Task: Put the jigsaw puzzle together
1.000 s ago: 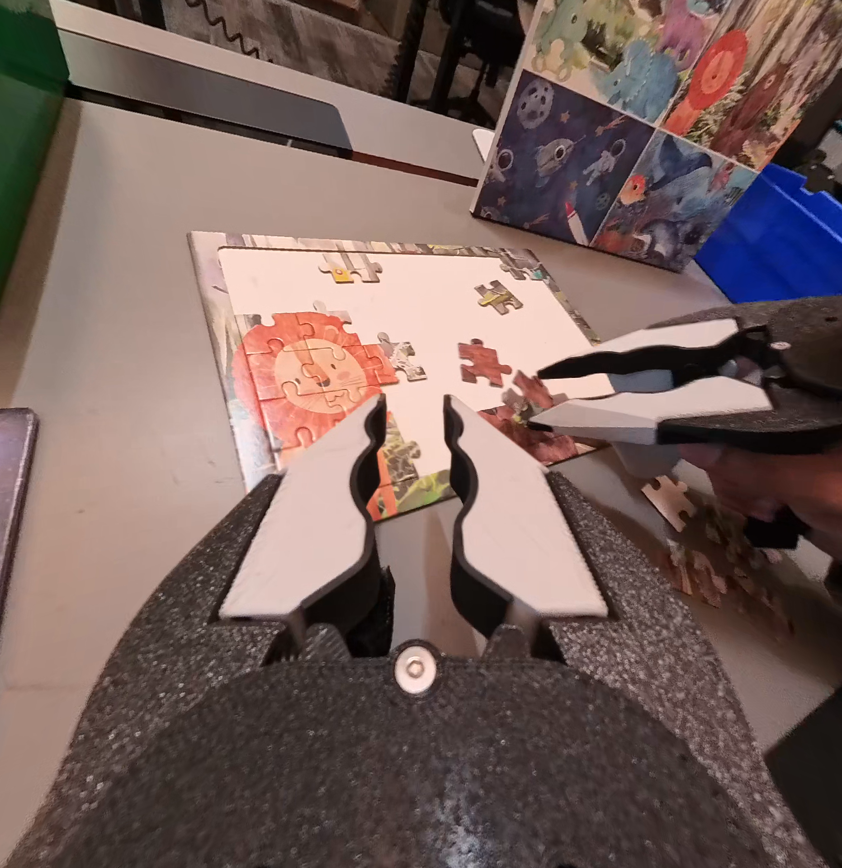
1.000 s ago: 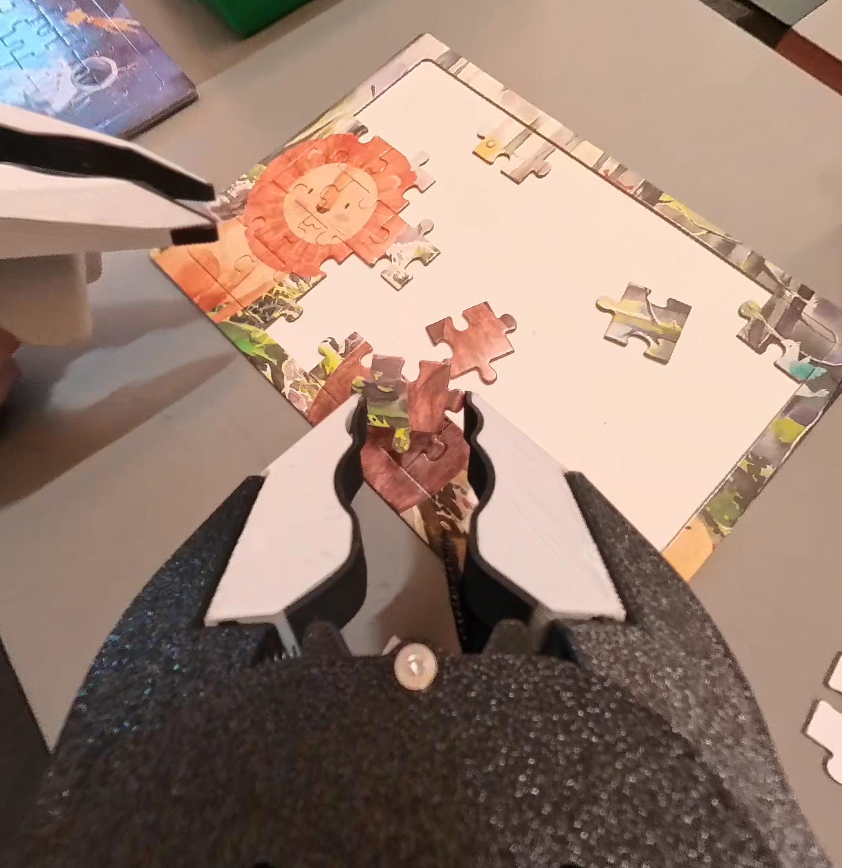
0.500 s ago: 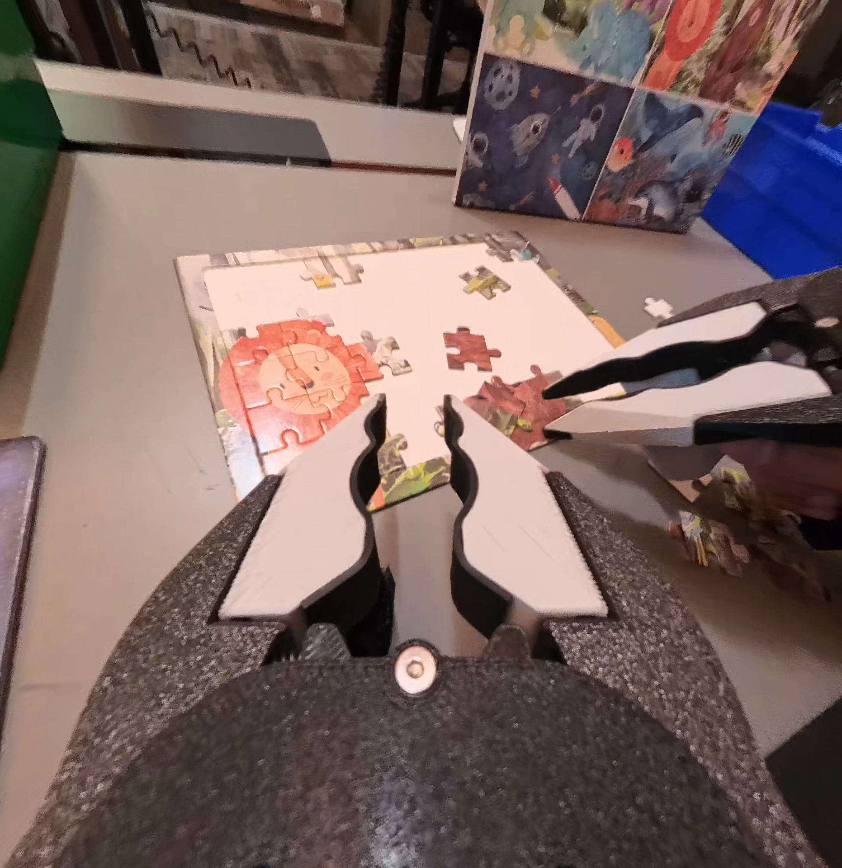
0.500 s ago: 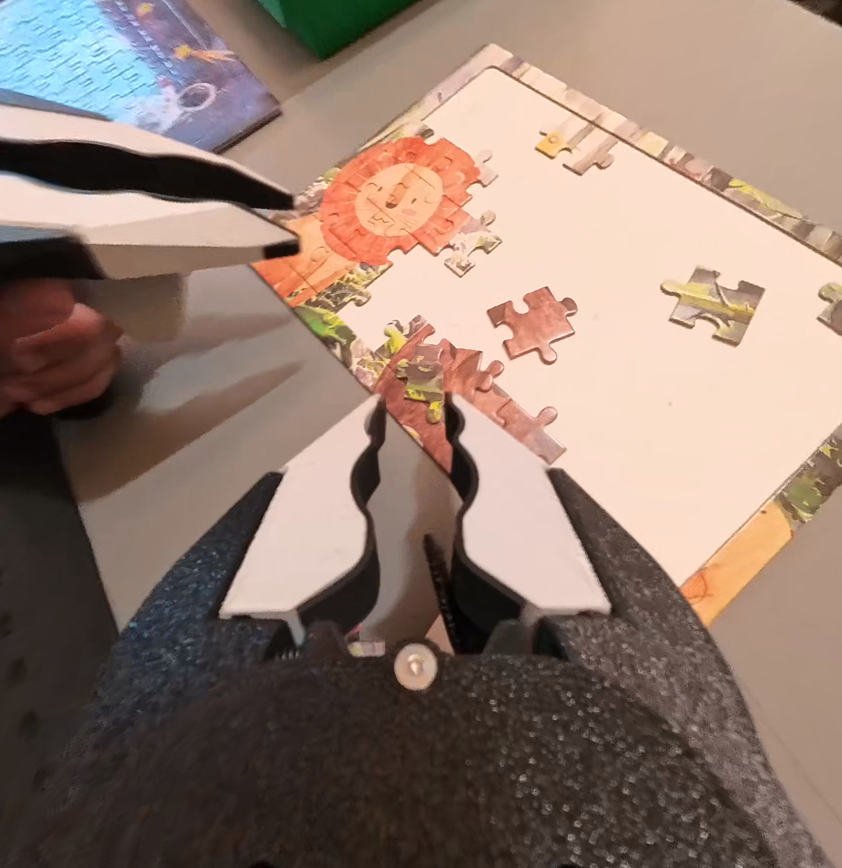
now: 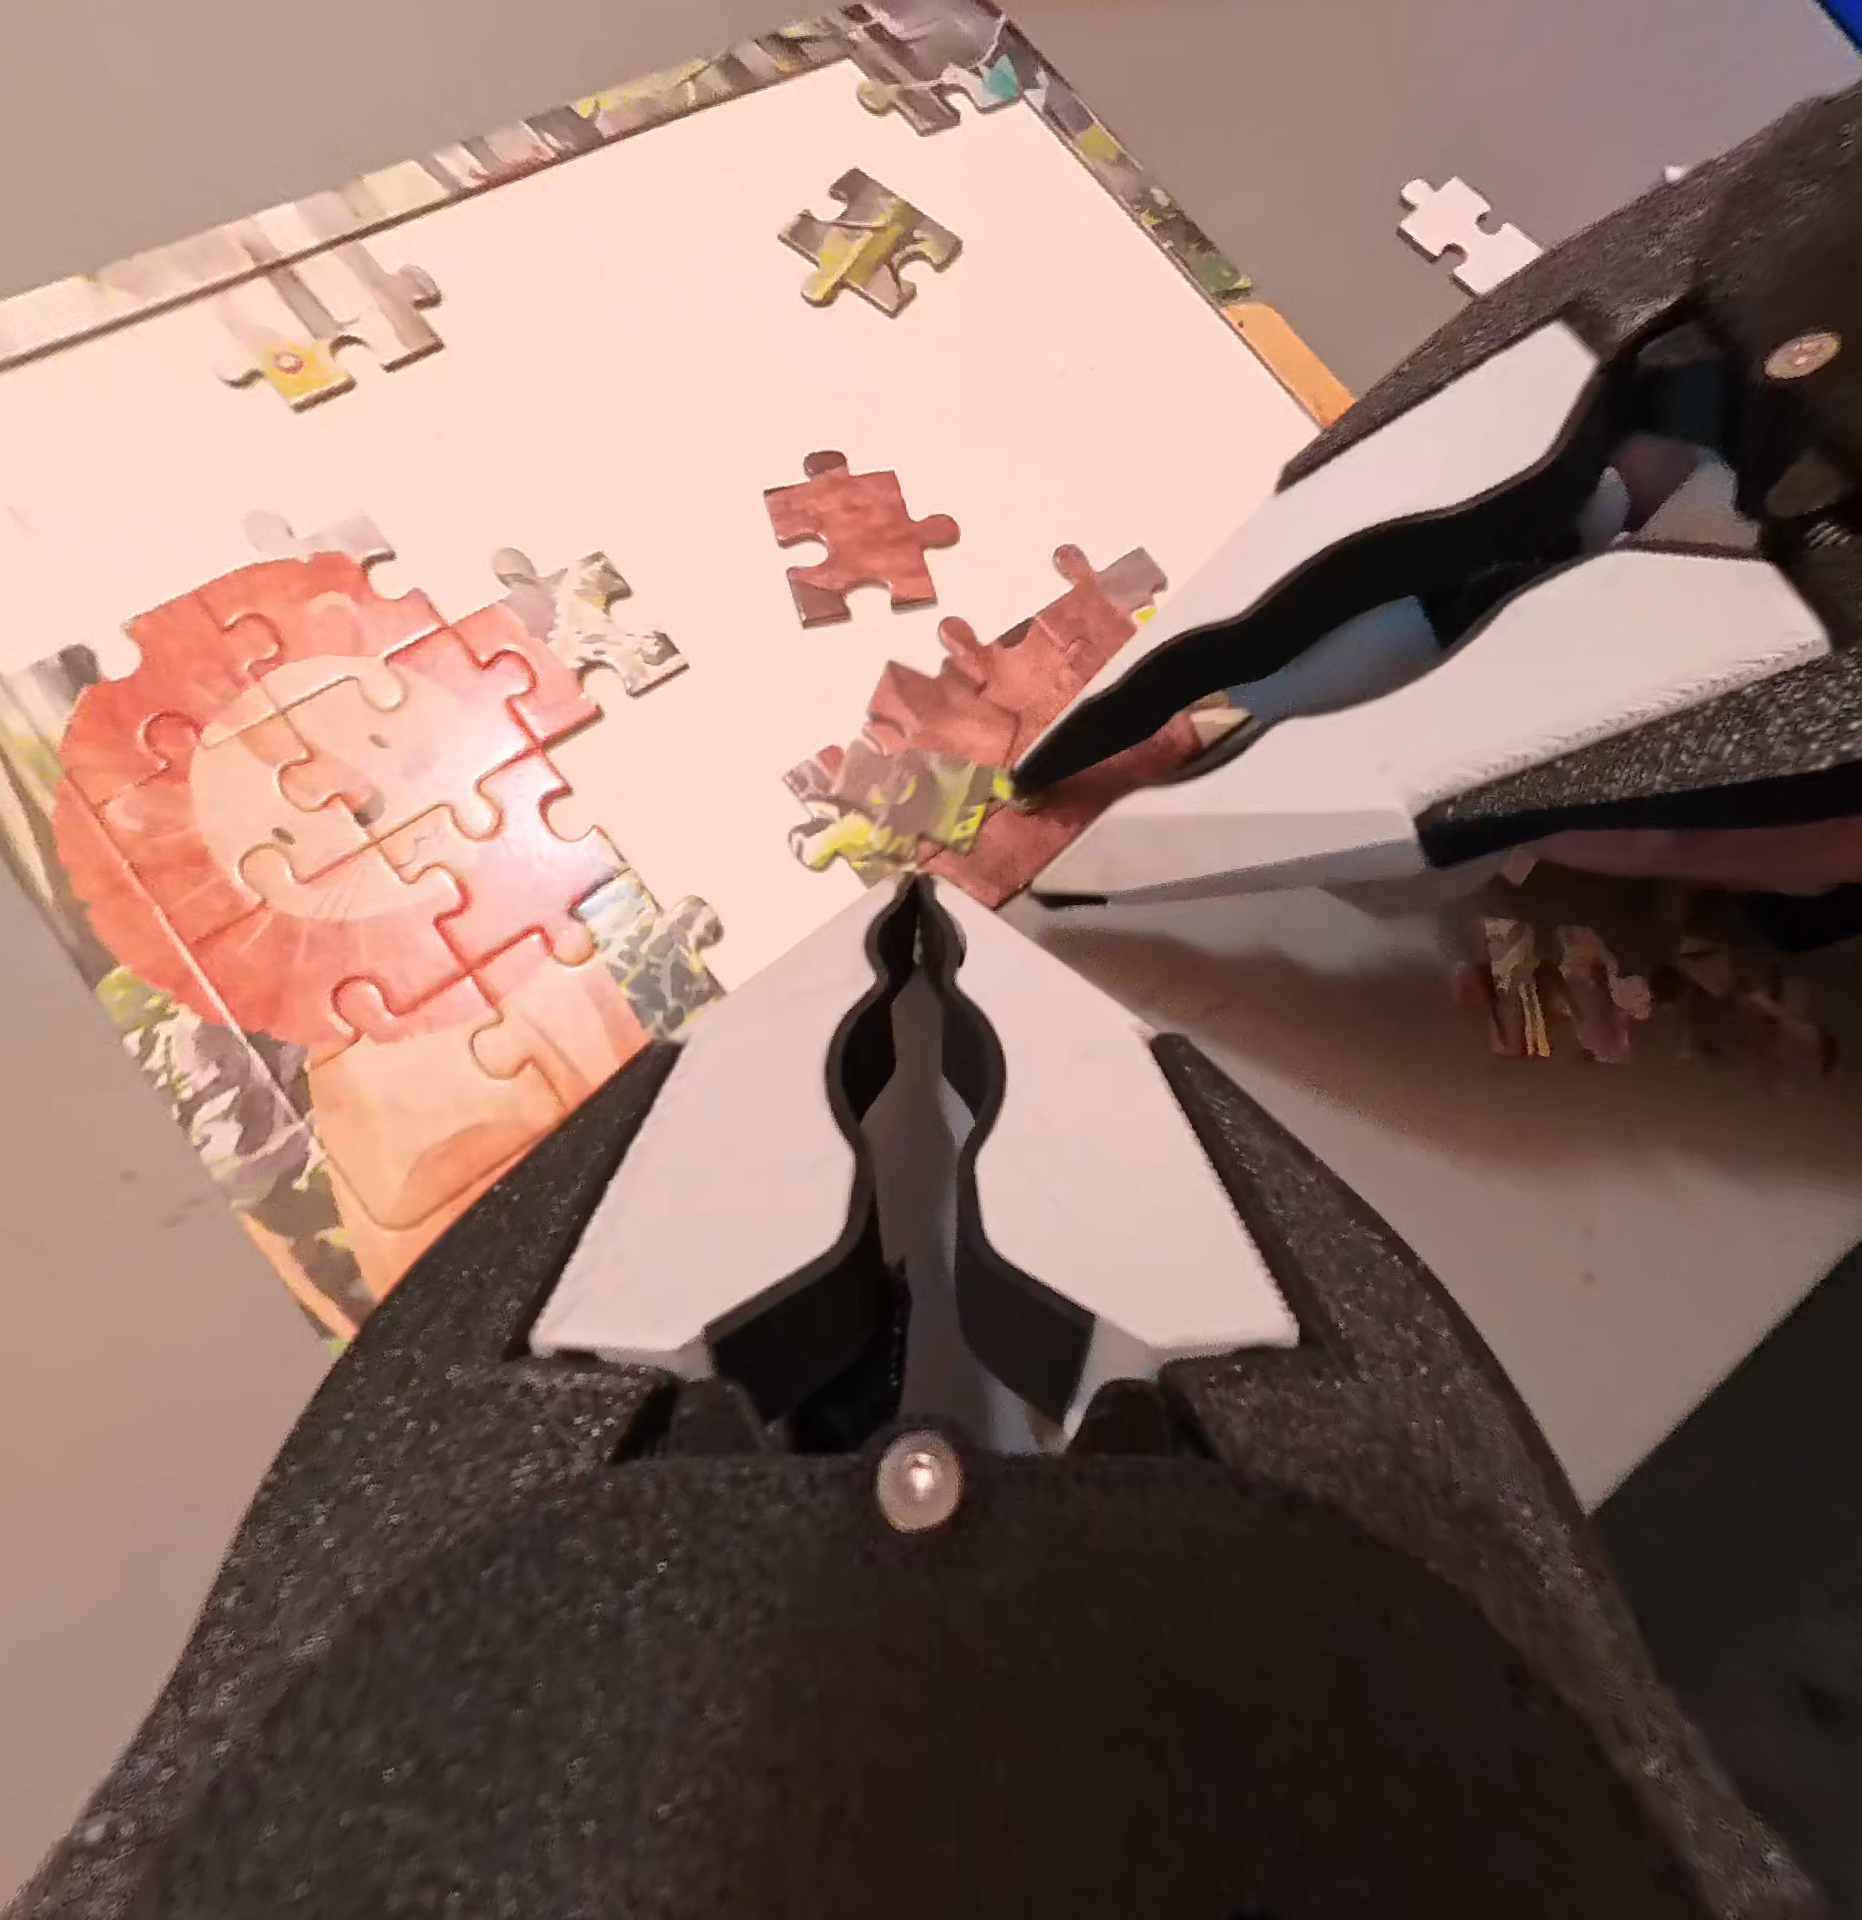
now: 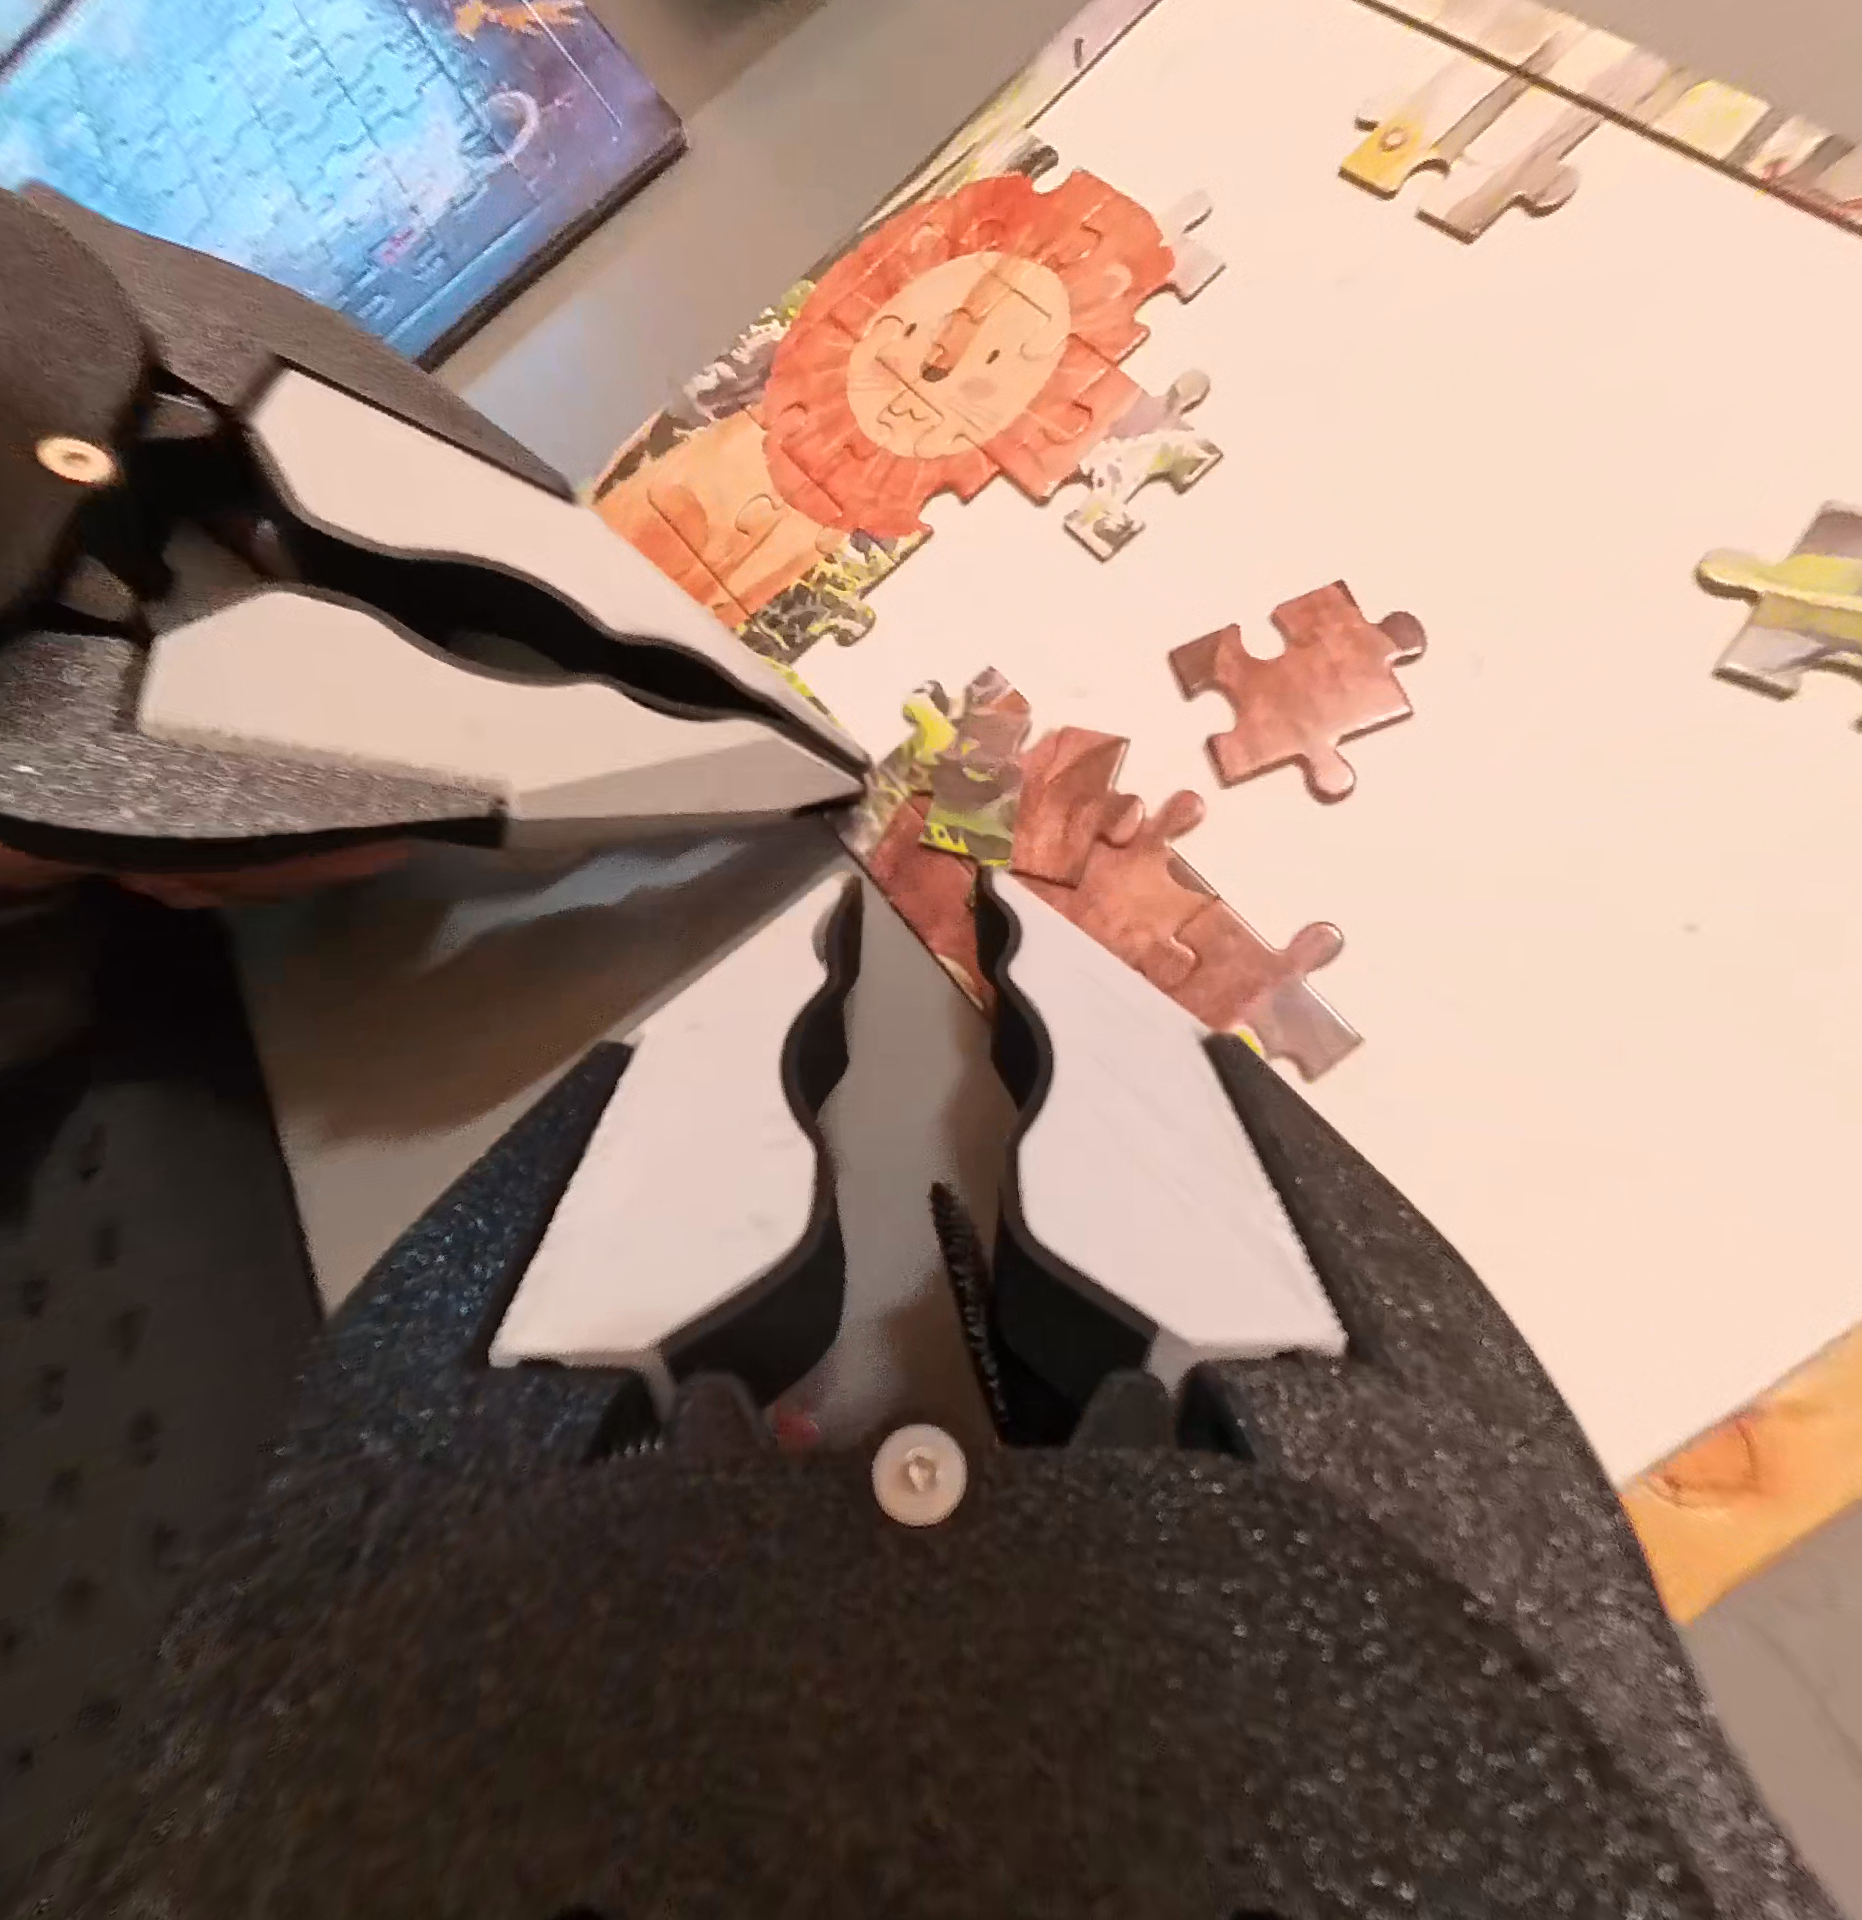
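The puzzle board (image 5: 615, 436) lies on the grey table with a finished lion patch (image 5: 324, 810) at its left; the patch also shows in the right wrist view (image 6: 958, 353). A green-grey piece (image 5: 896, 810) lies askew on a brown patch (image 5: 1010, 707) at the board's near edge, also in the right wrist view (image 6: 963, 790). My left gripper (image 5: 916, 896) is shut, its tips against that piece's near edge. My right gripper (image 6: 919, 894) is open and empty just short of the same piece; one fingertip (image 5: 1022, 784) touches it.
A loose brown piece (image 5: 854, 540) and several grey-green pieces (image 5: 870, 244) lie on the white board. A heap of loose pieces (image 5: 1633, 997) and a face-down white piece (image 5: 1457, 229) lie on the table to the right. A finished blue puzzle (image 6: 314, 156) lies at the far left. My two grippers' fingertips are within a few centimetres of each other.
My right gripper let go of the green-grey piece onto the brown patch. My left gripper shut and moved forward to the piece. Both grippers now meet at the board's near edge.
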`<state>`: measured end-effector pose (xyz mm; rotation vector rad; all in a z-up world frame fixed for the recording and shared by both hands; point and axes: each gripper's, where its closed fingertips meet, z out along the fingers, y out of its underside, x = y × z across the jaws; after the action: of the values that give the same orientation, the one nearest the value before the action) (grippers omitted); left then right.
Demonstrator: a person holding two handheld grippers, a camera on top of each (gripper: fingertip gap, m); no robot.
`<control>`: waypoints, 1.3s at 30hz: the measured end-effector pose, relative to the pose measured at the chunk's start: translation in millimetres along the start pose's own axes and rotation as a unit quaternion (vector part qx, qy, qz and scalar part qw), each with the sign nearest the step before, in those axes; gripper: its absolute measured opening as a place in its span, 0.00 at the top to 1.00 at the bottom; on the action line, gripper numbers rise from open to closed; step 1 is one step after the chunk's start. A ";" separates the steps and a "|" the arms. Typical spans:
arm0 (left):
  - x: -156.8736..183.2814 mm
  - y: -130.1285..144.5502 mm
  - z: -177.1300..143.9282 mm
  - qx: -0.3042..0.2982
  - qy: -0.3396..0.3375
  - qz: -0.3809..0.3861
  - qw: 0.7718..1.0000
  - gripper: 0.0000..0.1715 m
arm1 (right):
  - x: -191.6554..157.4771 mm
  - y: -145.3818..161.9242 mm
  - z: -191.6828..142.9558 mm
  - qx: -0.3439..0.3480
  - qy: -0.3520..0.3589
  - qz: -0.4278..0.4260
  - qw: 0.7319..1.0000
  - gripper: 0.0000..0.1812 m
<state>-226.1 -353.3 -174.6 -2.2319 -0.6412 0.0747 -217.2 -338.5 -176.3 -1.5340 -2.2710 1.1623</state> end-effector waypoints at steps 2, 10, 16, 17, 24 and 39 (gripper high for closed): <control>-3.7 -4.4 2.8 -0.001 0.004 -0.002 1.000 1.00 | -8.2 -3.5 2.1 -0.001 -0.034 0.006 0.999 0.85; -15.2 -17.1 -0.2 -0.005 0.032 0.018 0.999 1.00 | 7.8 -0.5 0.0 -0.047 -0.049 -0.060 0.996 0.88; 0.1 -1.6 5.5 -0.038 0.081 0.026 0.996 1.00 | -0.1 -5.6 7.4 -0.039 -0.082 -0.056 0.994 0.86; -0.9 -1.7 6.2 -0.036 0.080 0.021 0.996 1.00 | -3.7 -6.2 7.5 -0.034 -0.093 -0.052 0.994 0.86; -15.3 -8.0 10.5 -0.032 0.051 0.023 0.998 1.00 | -11.7 -6.4 10.5 -0.026 -0.112 -0.045 0.992 0.85; -21.1 -9.3 11.0 -0.024 0.029 0.044 0.998 1.00 | -14.5 -14.2 13.3 0.005 -0.113 -0.052 0.992 0.77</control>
<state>-251.1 -350.5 -178.6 -2.3001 -0.5197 0.0397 -227.7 -359.9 -171.7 -1.3224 -2.4482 1.3767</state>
